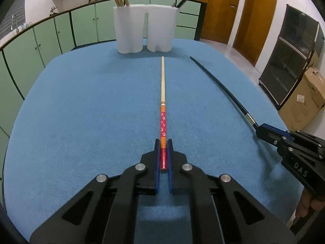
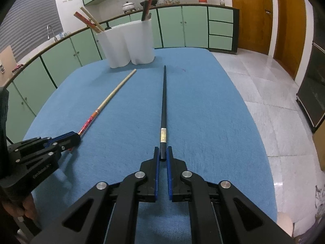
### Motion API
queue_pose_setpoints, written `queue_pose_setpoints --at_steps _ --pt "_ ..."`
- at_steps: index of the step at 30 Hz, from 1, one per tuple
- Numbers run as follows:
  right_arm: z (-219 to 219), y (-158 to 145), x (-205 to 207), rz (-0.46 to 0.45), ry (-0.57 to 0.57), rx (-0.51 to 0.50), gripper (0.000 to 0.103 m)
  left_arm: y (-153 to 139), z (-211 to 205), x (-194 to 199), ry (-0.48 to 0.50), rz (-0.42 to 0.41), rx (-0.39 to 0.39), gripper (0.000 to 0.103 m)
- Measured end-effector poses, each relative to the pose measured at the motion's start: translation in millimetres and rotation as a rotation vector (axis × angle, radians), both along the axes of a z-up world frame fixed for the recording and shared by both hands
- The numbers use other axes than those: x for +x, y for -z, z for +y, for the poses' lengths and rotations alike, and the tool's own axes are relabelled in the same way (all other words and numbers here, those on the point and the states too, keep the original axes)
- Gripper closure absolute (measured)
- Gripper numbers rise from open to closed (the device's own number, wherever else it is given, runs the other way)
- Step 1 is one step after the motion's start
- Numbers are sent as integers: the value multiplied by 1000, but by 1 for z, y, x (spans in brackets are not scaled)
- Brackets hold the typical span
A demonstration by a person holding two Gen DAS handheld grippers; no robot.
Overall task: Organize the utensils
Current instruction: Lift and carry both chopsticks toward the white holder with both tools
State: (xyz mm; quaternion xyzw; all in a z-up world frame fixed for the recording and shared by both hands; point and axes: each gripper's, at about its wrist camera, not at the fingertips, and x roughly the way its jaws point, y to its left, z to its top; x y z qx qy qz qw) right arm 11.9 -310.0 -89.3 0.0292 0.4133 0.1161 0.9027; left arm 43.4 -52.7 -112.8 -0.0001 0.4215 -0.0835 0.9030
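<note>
Left wrist view: left gripper (image 1: 163,145) is clamped on the red-handled chopstick (image 1: 162,93), which lies on the blue cloth (image 1: 81,111).

Right wrist view: right gripper (image 2: 163,152) is clamped on the black chopstick (image 2: 164,101). Pickup is judged done; lifting toward the white holder (image 2: 126,42) is called for next.

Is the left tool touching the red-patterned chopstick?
Touching. The left wrist view shows the left tool with both blue pads closed against the red-patterned chopstick.

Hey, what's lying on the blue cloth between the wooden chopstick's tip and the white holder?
Nothing: bare blue cloth separates wooden chopstick from white holder, in both views.
</note>
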Motion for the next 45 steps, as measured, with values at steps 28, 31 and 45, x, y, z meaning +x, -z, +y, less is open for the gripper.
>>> queue_pose_setpoints --at_steps 28,31,45 --pt "2 -152 19 -279 -130 121 97 -148 16 -2 16 -339 -51 98" --pt "4 -164 29 -289 -150 144 97 -154 18 3 18 -357 -59 98" --pt "20 -212 66 -364 -233 137 97 -199 28 26 10 -461 -79 98"
